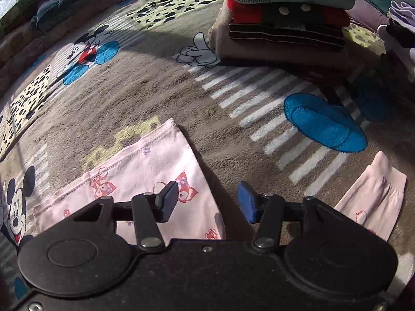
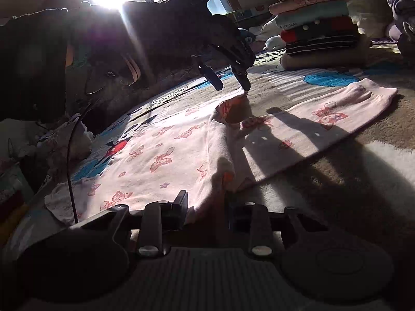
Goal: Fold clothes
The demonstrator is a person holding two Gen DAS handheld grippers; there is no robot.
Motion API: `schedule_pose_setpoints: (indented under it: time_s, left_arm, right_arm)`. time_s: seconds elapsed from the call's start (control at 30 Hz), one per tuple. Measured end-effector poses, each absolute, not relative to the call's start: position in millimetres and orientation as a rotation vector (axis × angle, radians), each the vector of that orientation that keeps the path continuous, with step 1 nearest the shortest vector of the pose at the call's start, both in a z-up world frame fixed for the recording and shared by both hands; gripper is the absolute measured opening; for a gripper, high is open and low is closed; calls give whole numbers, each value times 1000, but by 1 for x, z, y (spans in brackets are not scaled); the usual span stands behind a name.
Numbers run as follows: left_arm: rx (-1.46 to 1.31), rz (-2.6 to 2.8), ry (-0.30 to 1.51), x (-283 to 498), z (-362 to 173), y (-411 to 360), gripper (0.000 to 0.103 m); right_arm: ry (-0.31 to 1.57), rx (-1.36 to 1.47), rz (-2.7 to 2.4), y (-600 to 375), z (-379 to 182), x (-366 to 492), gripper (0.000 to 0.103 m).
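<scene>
A pink top (image 1: 145, 181) printed with red bows and foxes lies spread on the cartoon blanket (image 1: 155, 98). In the left wrist view its hem corner is under my left gripper (image 1: 207, 199), which is open with only blanket between its blue pads; a pink sleeve (image 1: 373, 202) lies to the right. The right wrist view shows the pink top (image 2: 155, 150) from its other side, with the sleeve (image 2: 337, 114) stretched right. There the left gripper (image 2: 230, 84) hangs open just over a raised corner. My right gripper (image 2: 207, 204) is open, low at the near edge, with a ridge of fabric between its fingers.
A tall stack of folded clothes (image 1: 285, 13) stands at the back of the blanket, also the stack of folded clothes (image 2: 316, 26) at upper right. Loose purple and dark garments (image 1: 399, 26) lie at the right edge. A person's dark sleeve (image 2: 77, 51) and bright window glare fill the upper left.
</scene>
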State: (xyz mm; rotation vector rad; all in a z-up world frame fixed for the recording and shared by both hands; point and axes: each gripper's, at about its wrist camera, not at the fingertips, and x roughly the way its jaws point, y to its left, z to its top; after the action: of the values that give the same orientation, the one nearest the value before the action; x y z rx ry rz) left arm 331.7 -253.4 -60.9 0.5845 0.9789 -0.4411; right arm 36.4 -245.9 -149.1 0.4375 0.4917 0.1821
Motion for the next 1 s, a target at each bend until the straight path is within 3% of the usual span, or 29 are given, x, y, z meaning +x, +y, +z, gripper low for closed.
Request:
schedule_pose_setpoints:
  time_s: [0.1, 0.23, 0.3, 0.33, 0.5, 0.77, 1.0]
  left_arm:
    - [728, -377, 996, 341, -79, -274, 50]
    - [773, -321, 1034, 359, -94, -284, 34]
    - [744, -303, 1018, 364, -91, -281, 18]
    - [727, -295, 1008, 367, -89, -278, 3]
    - [472, -303, 987, 376, -68, -236, 2]
    - [45, -385, 927, 373, -48, -151, 2]
    - [-95, -400, 891, 371, -57, -104, 2]
  right_arm:
    - [492, 441, 193, -247, -149, 36, 29]
    - [483, 421, 201, -245, -146, 35, 26]
    - [476, 420, 193, -247, -145, 35, 25]
    - [472, 419, 191, -248, -145, 35, 24]
    - [421, 281, 218, -235, -132, 30, 14]
    - [383, -17, 276, -197, -123, 24, 13]
    - [407, -135, 316, -178, -126, 24, 13]
